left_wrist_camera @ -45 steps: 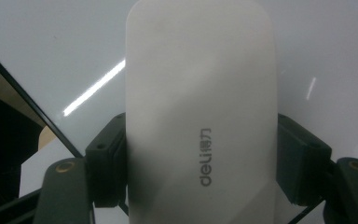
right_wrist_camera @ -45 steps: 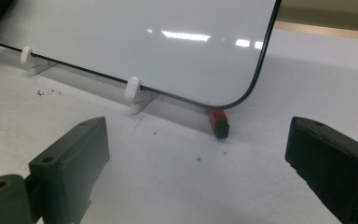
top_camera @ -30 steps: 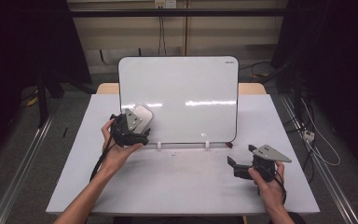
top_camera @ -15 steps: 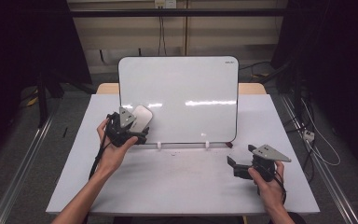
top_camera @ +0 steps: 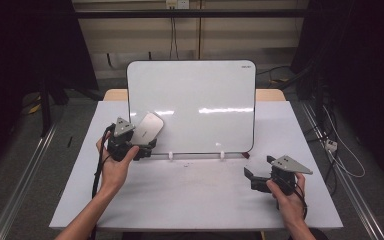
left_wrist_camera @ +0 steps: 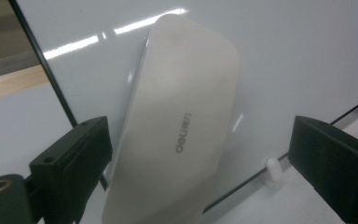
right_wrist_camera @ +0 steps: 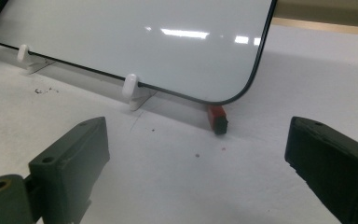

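Your left gripper (left_wrist_camera: 200, 154) sat spread around a smooth white oblong eraser (left_wrist_camera: 182, 135) lying against the glossy whiteboard (top_camera: 200, 100). Your right gripper (right_wrist_camera: 196, 158) gaped empty.

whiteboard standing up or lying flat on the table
Standing up, leaning slightly back. The white rounded-corner whiteboard rests its bottom edge in two small white plastic clips on the white table, its face turned toward the person.

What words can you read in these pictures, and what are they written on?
"deli": grey letters on the back of the white rounded plastic eraser, which lies against the white glossy whiteboard, between the open jaws of the left gripper.
A small dark mark in the whiteboard's top right corner in the high view: too small to read.
No other text can be read.
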Tool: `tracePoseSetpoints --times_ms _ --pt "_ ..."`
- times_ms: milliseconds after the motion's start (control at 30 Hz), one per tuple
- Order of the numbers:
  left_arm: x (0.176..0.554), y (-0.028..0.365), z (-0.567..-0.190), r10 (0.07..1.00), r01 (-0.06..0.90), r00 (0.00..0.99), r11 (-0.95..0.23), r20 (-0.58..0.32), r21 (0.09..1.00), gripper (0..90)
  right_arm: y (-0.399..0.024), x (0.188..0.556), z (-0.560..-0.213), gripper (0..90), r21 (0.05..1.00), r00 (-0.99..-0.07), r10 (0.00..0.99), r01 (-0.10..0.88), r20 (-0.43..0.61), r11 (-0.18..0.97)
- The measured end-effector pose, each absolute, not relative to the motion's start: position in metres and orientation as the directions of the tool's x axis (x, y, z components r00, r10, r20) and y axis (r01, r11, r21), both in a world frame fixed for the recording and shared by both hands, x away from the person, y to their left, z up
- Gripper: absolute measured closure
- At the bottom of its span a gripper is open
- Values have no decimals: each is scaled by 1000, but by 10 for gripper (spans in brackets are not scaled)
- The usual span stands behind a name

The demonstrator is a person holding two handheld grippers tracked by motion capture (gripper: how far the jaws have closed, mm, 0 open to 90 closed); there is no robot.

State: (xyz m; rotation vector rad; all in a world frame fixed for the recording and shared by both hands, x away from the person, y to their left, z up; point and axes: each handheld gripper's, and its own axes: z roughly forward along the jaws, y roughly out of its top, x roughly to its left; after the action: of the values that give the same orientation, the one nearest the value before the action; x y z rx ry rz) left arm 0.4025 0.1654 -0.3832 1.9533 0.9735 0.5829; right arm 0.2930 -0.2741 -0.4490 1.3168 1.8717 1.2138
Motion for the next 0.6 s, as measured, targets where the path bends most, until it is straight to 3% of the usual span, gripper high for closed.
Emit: tracePoseSetpoints --times_ms 600 --pt "363 188 -382 797 373 602 -335 50 865 48 -276 290 -449 64 893 -361 930 437 61 111"
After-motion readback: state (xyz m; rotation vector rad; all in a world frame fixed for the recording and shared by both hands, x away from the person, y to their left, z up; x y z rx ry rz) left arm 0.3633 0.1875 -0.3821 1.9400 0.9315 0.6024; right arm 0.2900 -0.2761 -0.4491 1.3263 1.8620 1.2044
